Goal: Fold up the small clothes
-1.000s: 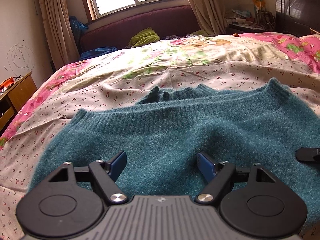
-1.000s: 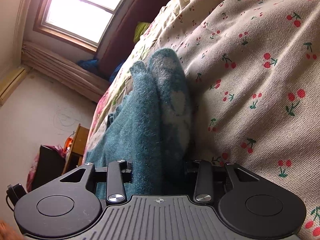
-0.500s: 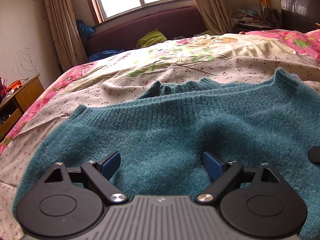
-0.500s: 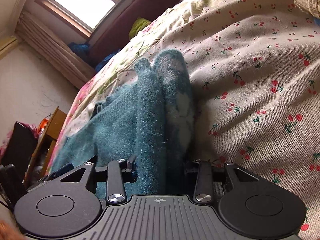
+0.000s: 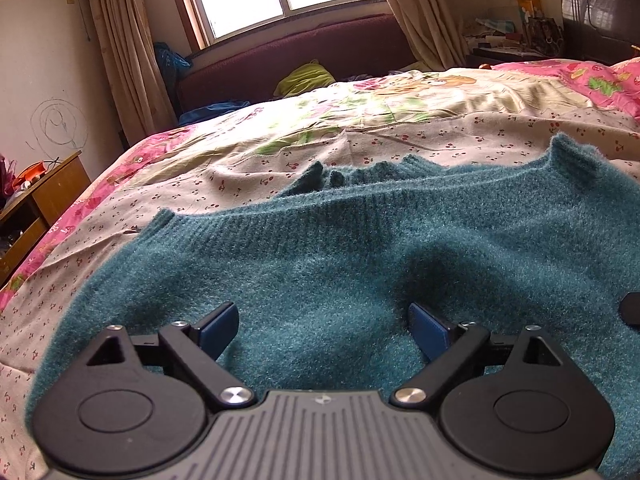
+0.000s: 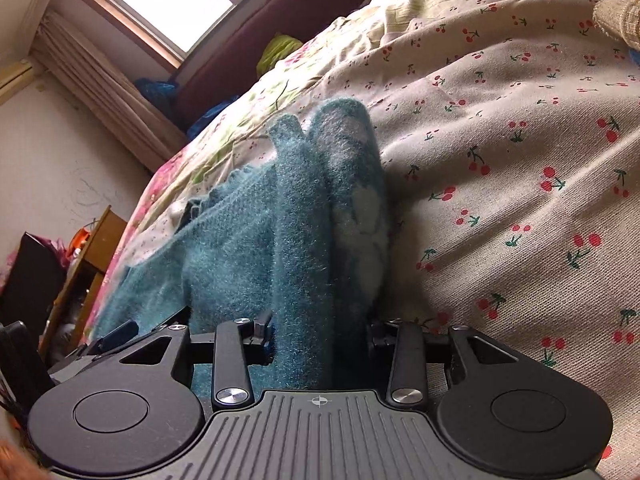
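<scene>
Fuzzy teal sweater (image 5: 360, 264) lies doubled; left gripper (image 5: 324, 324) gapes, right gripper (image 6: 320, 332) pinches it.

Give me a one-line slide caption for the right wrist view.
Right gripper clamps a bunched fold of the teal sweater above the cherry-print bedspread.

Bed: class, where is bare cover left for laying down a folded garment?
Free: cherry-print cover between the sweater and headboard, and right of the sweater's bunched edge. Crowded: the near middle, under the sweater and both grippers.
</scene>
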A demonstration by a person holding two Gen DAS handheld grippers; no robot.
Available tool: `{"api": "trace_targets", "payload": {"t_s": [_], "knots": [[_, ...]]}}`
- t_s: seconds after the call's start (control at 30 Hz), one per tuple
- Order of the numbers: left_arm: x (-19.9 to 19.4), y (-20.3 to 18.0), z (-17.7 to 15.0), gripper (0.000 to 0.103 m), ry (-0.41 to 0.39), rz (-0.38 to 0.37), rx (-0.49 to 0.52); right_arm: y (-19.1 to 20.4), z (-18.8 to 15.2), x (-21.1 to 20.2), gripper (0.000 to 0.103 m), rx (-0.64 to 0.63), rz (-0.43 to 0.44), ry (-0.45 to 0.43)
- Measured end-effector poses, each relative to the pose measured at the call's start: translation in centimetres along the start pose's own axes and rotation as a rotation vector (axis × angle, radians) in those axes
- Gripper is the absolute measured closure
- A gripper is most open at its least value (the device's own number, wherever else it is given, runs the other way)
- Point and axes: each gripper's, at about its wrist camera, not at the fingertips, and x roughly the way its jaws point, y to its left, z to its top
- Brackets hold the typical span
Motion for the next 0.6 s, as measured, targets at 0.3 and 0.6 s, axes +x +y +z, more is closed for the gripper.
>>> {"api": "trace_targets", "payload": {"t_s": [0.3, 0.6], "knots": [[-0.4, 0.4, -0.5, 0.001, -0.024, -0.028, 0.025, -0.1, -0.2, -0.4, 0.067, 0.028, 0.002, -0.001], [-2.0, 2.0, -2.4, 0.001, -0.091, -0.099, 0.054, -0.4, 0.7, -2.2, 0.071, 0.211, 0.073, 0.022]]}}
